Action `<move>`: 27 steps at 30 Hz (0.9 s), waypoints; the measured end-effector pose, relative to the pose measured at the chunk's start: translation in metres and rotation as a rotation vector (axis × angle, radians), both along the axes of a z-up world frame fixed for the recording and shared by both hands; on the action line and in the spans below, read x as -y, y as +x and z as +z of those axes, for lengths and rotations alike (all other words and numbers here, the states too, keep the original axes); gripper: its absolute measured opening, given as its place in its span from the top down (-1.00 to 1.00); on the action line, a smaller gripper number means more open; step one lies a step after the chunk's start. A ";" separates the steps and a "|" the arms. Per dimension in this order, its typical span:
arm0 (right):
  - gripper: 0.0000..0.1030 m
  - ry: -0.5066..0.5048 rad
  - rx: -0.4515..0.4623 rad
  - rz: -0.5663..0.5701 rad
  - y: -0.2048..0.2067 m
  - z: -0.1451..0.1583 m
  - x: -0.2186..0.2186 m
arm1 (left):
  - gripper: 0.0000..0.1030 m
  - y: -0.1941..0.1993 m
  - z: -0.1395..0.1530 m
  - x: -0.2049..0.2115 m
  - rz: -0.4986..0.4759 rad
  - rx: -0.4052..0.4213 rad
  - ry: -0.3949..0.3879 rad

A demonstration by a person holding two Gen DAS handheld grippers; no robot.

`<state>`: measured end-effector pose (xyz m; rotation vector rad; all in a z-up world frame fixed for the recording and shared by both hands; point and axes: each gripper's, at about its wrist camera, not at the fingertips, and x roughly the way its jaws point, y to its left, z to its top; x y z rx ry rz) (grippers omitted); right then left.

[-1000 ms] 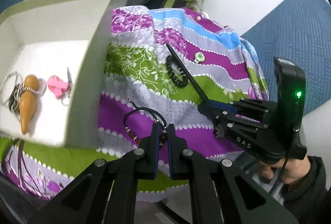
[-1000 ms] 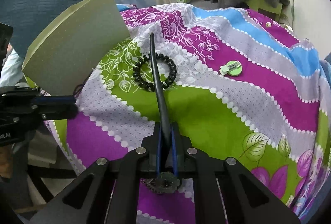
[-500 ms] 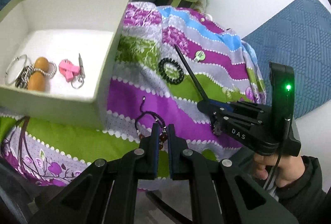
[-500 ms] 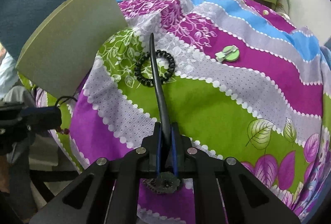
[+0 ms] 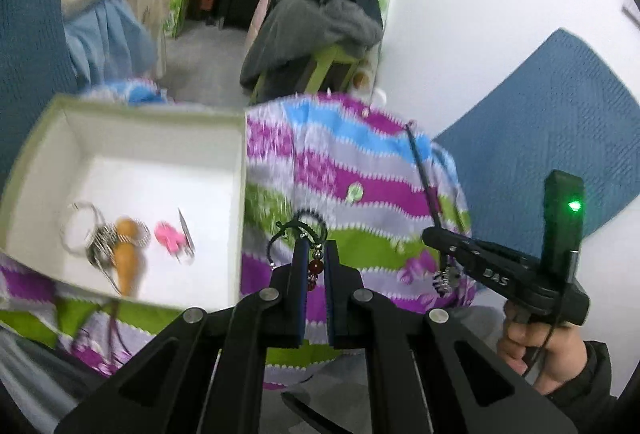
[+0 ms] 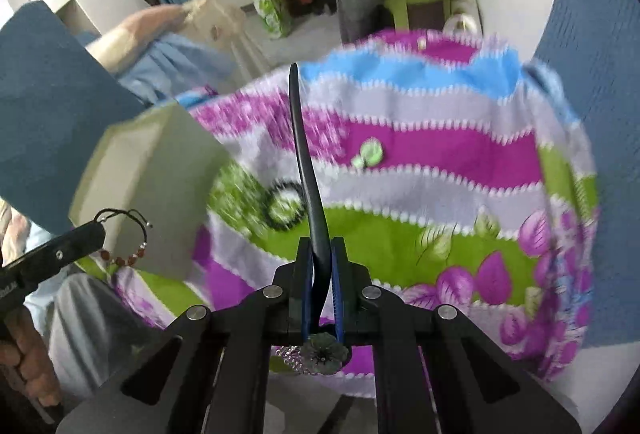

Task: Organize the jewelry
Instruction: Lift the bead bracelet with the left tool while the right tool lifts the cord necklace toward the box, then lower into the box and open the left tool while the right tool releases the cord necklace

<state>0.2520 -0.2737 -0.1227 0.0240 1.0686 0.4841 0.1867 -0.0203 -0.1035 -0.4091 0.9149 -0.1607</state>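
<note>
Both tongs (image 5: 314, 266) (image 6: 320, 270) clamped on jewelry (image 5: 314, 268)

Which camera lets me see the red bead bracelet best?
The right wrist view. There the bracelet hangs free from the left gripper, showing its cord loop and red beads. In the left wrist view, the bracelet is mostly hidden between the fingers.

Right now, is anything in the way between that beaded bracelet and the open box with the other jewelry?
Nothing visible blocks it. The left gripper holds the beaded bracelet in shut jaws above the striped cloth, just right of the box. Only the near box wall stands between them; the bracelet must pass over it.
</note>
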 end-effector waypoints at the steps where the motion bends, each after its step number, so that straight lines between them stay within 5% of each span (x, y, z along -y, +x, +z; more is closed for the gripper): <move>1: 0.87 0.004 0.014 -0.003 -0.003 0.011 0.002 | 0.91 0.000 0.011 -0.003 0.000 0.015 0.001; 9: 0.87 0.067 0.149 -0.048 -0.003 0.116 -0.029 | 0.90 0.008 0.084 -0.047 0.024 0.096 0.024; 15: 0.87 0.080 0.241 -0.015 -0.001 0.172 -0.071 | 0.90 0.008 0.112 -0.090 0.060 0.128 0.048; 19: 0.86 0.093 0.246 0.010 0.003 0.172 -0.105 | 0.90 0.009 0.105 -0.122 0.087 0.106 0.059; 27: 0.86 0.092 0.119 0.112 0.007 0.107 -0.181 | 0.90 0.014 0.037 -0.160 0.097 -0.024 0.115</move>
